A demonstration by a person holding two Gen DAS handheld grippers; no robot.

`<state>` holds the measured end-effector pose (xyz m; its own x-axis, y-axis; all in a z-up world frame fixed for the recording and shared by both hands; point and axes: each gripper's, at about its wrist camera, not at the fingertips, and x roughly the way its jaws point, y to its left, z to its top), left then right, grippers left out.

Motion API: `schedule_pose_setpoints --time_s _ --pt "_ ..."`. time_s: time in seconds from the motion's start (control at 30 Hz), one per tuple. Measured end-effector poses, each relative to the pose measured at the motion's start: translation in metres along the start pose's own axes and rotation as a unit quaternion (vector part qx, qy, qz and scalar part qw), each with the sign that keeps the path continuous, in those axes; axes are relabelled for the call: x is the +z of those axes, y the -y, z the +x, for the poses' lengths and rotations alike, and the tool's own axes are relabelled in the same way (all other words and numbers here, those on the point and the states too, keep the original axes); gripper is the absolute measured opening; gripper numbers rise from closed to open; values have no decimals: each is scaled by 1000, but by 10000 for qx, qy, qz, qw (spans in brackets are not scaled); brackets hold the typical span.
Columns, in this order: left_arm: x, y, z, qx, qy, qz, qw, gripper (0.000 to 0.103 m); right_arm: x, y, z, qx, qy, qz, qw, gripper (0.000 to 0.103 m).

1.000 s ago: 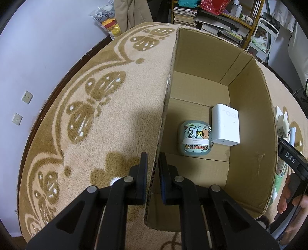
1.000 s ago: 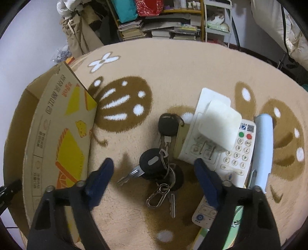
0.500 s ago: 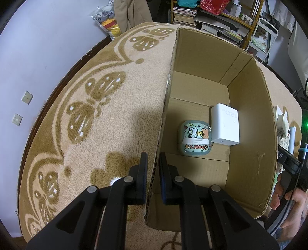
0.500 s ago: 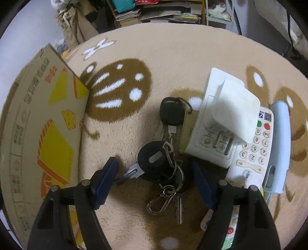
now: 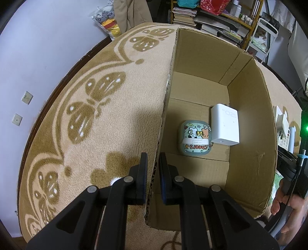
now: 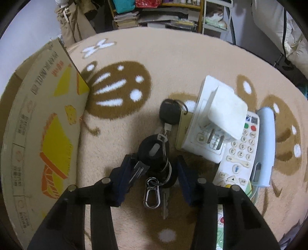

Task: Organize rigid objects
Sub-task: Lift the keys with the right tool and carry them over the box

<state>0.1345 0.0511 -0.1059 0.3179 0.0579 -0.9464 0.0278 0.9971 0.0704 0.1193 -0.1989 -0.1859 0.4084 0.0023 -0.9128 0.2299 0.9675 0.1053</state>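
Left tool (image 5: 153, 169): clenched on the near-left wall of the cardboard box (image 5: 250, 123), one finger outside over the carpet, one inside the box. Box interior: a rounded pale-green case (image 5: 195, 138) printed with cartoon animals and the word "Cheers" lies flat on the bottom; touching its right side, a white charger block (image 5: 225, 125) marked 120W, also flat. Right tool (image 6: 154, 169): jaws closing around a bunch of keys (image 6: 154, 152), which lies between them on the beige and brown patterned carpet (image 6: 173, 63); the left pad touches a silver key blade, while the right pad appears just clear of the bunch, so the grip is not complete. The bunch comprises a round black fob at centre, a second black fob (image 6: 170, 113) farther off, several rings, a silver carabiner clip (image 6: 152, 194) and a small key at the near end. Just right of the bunch: a white power strip (image 6: 206, 127) with a white plug adapter (image 6: 228, 113) seated in it, resting partly over a white remote control (image 6: 240, 152) with numbered buttons. Right of the remote, touching it: a light-blue elongated case (image 6: 264, 146). Left of the keys: the printed outer side of the box, yellow and orange graphics. Far background: shelves of books and stacked papers (image 6: 154, 17).
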Motion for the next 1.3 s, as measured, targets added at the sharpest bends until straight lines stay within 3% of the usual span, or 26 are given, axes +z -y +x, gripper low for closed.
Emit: schedule_pose_setpoints --time_s 0.27,0.37,0.67,0.93,1.3 --pt "-1 1 -1 -1 9 9 10000 11 2 -5 -14 130 225 -19 9997 40" --pt "-1 0 -2 -44 17 -20 10000 11 3 -1 -22 236 321 1 9992 31" --pt "-2 -1 -2 -48 17 -24 10000 11 7 -1 -27 455 452 121 9979 31" --pt "-2 -3 -2 -72 17 -31 10000 11 17 -4 -66 746 1140 228 9904 31" --pt "-2 -2 -3 -50 27 -8 10000 11 21 -35 -126 1459 2183 -157 9648 31"
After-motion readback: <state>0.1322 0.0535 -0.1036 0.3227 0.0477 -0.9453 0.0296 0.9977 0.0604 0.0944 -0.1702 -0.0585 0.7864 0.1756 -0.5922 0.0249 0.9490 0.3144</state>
